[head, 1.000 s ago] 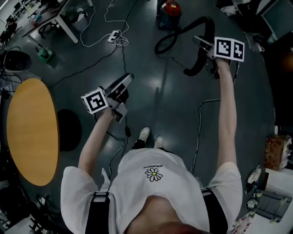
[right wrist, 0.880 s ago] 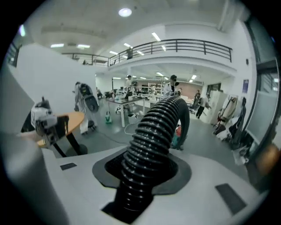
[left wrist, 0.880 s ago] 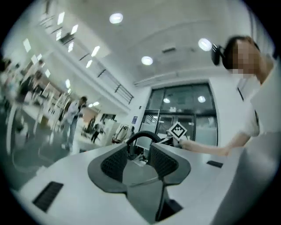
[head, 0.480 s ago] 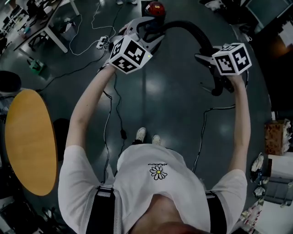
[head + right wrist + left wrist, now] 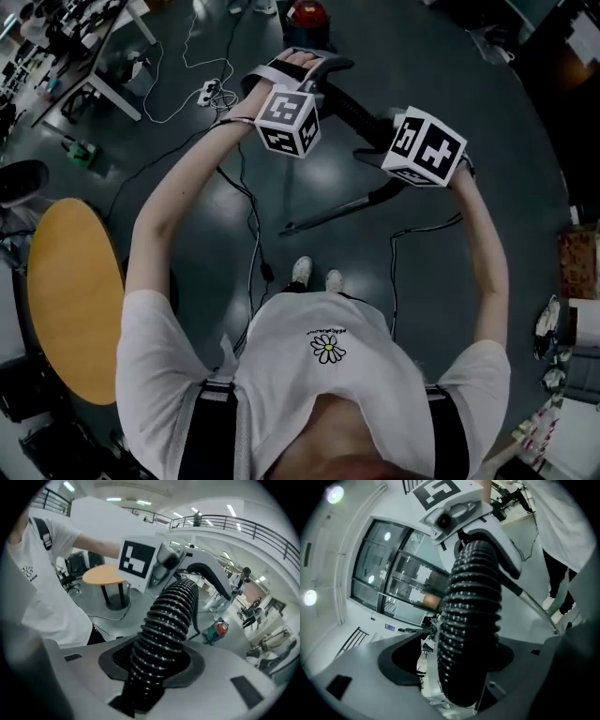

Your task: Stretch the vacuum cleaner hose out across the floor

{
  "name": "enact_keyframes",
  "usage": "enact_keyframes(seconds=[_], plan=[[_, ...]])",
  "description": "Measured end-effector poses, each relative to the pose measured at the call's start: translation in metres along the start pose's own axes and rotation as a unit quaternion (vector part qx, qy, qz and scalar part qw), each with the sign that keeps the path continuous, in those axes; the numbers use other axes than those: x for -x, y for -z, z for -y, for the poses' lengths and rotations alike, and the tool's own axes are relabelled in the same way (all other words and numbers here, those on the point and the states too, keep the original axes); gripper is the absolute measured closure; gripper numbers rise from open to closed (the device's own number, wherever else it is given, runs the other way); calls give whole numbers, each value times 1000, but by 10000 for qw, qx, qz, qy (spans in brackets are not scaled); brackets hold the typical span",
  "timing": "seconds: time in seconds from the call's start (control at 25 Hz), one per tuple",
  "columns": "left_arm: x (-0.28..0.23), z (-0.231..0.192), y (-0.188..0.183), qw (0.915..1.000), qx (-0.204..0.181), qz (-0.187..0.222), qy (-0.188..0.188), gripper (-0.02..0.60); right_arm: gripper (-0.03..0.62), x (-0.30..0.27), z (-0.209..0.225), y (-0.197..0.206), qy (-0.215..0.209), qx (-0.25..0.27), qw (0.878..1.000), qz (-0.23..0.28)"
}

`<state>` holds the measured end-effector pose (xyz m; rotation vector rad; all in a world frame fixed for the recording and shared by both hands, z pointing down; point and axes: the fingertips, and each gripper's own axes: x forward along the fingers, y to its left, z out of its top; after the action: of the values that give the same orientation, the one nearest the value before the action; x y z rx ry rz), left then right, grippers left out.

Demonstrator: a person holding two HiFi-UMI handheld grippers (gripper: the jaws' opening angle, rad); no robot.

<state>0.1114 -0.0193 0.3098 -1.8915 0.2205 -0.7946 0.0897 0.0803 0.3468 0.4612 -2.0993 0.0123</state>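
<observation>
The black ribbed vacuum hose (image 5: 349, 111) runs from the red vacuum cleaner (image 5: 307, 13) at the top of the head view to my two grippers, held up off the floor. My left gripper (image 5: 295, 67) is around the hose (image 5: 471, 620). Its jaws have just been opening; a gap shows beside one pad, so it stands open. My right gripper (image 5: 380, 150) is shut on the hose (image 5: 166, 620) a short way along. The metal wand (image 5: 333, 214) hangs below the right gripper.
A round orange table (image 5: 70, 300) stands at the left. A power strip with white cables (image 5: 208, 92) lies near a desk leg (image 5: 112, 94). Black cords trail past the person's shoes (image 5: 314, 274). Boxes (image 5: 581, 253) crowd the right edge.
My left gripper swung up from low at the left to the hose near the vacuum and rolled over. My right gripper carried the hose leftward and nearer; both grippers are now close together.
</observation>
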Motion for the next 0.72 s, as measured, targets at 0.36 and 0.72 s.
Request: enact_keyframes(seconds=[0.36,0.72], plan=[[41,105,27,9648,692,-1068,2303,468,437,-17,-5,19,187,2097,9709,-1145],[133,162,-140,6913,5219,956,4905,457,437,13,14,-50,2432,4888,8375,-213]])
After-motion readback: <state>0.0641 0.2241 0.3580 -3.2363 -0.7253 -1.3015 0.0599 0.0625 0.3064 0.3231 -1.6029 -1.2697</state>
